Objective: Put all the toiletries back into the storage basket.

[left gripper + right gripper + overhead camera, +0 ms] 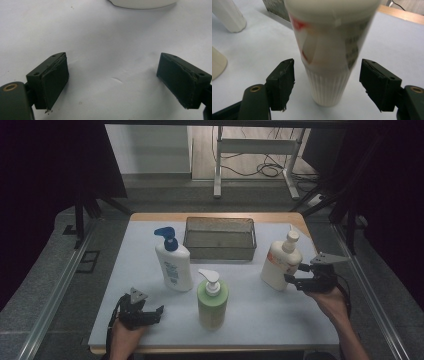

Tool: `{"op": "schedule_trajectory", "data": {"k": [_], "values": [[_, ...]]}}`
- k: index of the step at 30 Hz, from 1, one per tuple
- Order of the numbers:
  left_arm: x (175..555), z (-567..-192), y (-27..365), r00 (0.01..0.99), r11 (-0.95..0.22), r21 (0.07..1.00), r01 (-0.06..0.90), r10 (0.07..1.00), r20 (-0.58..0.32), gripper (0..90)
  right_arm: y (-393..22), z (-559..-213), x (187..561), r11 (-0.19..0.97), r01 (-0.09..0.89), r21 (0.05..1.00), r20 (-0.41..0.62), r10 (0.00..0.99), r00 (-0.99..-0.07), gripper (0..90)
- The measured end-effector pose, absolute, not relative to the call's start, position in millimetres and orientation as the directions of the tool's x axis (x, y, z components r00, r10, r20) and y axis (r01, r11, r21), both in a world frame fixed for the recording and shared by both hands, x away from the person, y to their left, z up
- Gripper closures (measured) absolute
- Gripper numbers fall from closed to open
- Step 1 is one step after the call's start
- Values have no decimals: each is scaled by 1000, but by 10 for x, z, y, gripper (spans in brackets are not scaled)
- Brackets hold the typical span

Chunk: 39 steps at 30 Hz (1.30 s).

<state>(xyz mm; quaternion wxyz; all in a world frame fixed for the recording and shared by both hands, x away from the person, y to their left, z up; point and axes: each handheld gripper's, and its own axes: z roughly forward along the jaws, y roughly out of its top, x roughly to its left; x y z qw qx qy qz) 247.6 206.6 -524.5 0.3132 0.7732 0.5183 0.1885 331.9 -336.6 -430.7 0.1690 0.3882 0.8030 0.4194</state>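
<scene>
A white bottle with a red-orange label [278, 262] stands at the right of the white mat, cap up. My right gripper [294, 274] is open beside it. In the right gripper view the bottle's ribbed cap [327, 85] sits between the right gripper's [327, 75] jaws, with a gap on each side and no pad touching. A white bottle with a blue pump [173, 262] and a green pump bottle [212, 302] stand in the middle. My left gripper [156, 314] rests open at the front left. The left gripper's [112, 75] jaws are wide apart over bare mat.
An empty dark mesh basket [220, 220] stands at the back centre of the mat [260, 315]. The base of a white bottle [142, 3] lies a short way ahead of the left jaws. The table's wooden edge [295, 217] runs behind, with metal rails on both sides.
</scene>
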Motion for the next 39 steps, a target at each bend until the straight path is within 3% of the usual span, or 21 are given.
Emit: {"op": "schedule_trajectory", "data": {"k": [19, 26, 39], "values": [[2476, -5245, 2065, 392, -267, 680, 683, 920, -32, 102, -3123, -4188, 3594, 383, 438, 814, 13, 741, -672, 289], [2476, -5245, 2065, 391, -267, 680, 683, 920, -32, 102, -3108, -4187, 3644, 380, 443, 812, 21, 740, -673, 368], [2476, -5245, 2065, 391, -267, 680, 683, 920, -32, 103, -3084, -4154, 3610, 382, 454, 805, 12, 755, -656, 393]]}}
